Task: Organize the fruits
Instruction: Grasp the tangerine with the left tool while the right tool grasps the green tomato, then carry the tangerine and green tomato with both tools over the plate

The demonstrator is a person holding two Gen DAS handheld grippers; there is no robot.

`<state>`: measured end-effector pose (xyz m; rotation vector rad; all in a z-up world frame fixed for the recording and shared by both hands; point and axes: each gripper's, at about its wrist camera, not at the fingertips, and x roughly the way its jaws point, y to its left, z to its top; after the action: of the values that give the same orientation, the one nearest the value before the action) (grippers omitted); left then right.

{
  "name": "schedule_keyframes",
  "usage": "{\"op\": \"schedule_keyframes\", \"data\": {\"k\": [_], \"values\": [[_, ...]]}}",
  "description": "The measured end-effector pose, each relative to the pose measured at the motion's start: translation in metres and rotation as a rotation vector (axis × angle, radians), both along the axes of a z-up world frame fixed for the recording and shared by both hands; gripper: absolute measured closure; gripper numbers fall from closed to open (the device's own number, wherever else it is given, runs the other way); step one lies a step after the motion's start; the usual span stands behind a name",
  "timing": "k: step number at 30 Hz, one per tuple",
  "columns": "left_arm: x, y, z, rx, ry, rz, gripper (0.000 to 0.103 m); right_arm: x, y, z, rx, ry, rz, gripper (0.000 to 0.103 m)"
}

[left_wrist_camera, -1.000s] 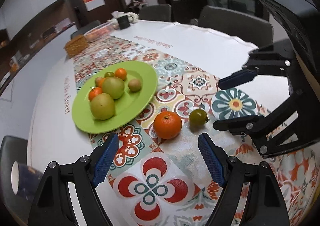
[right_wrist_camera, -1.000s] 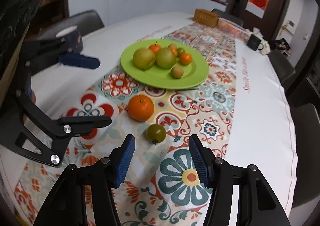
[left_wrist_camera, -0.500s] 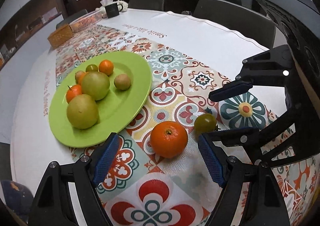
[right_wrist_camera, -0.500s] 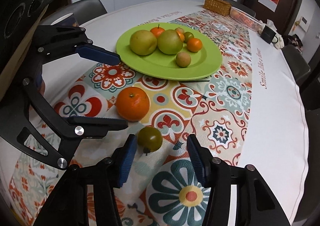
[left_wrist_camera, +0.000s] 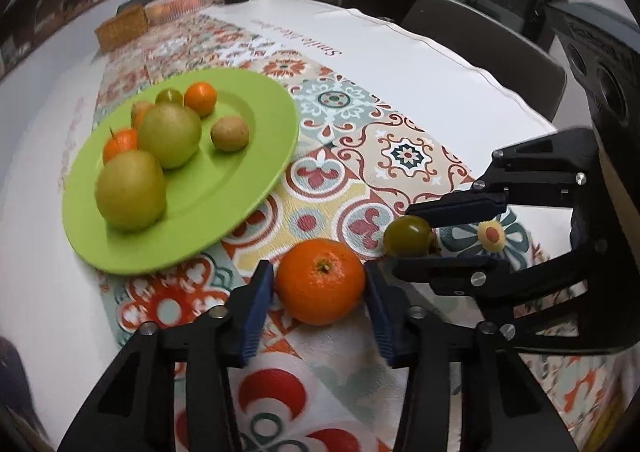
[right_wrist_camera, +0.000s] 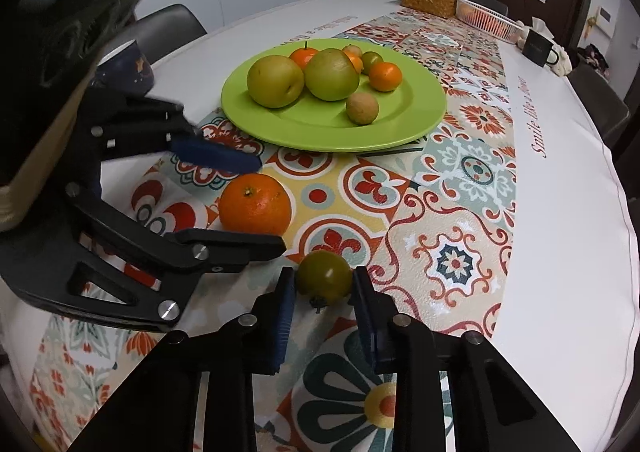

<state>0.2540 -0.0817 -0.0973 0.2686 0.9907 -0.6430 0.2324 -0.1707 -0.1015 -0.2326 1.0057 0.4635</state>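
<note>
The orange (left_wrist_camera: 321,281) lies on the patterned cloth (left_wrist_camera: 404,156), just in front of the green plate (left_wrist_camera: 256,180) and not on it. It looks firm and round, with a slightly rough skin, so I think it is not slippery, but it can roll if it is pushed from one side only. The best hold is across its widest part, at the middle height, with moderate force.

The left gripper (left_wrist_camera: 318,294) has its two blue pads on both sides of the orange. The pads seem to touch the skin or to be just beside it; I cannot tell whether they already press. The fruit rests on the cloth and is not lifted.

The small green fruit (right_wrist_camera: 324,275) lies near the orange, on its right side. It has a smooth, shiny skin and probably is softer, like a tomato, so I would squeeze it gently and at the middle, away from the small stem at its bottom side. The right gripper (right_wrist_camera: 323,294) stands around it, jaws partly open, with the pads very close to both sides of it. A firm grip is not visible here either.

The plate already holds several fruits, with free space on its near side.
</note>
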Motion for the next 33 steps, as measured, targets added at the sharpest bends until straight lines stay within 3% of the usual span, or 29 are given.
{"op": "schedule_keyframes", "data": {"k": [11,33], "values": [[-0.025,0.012,0.01,-0.006,-0.034,0.181,0.061,-0.01,-0.01,0.008,0.061,-0.031,-0.083,0.073],[-0.057,0.046,0.093,-0.052,-0.197,0.379,0.061,-0.035,-0.004,0.08,0.148,-0.206,-0.133,0.073]]}}
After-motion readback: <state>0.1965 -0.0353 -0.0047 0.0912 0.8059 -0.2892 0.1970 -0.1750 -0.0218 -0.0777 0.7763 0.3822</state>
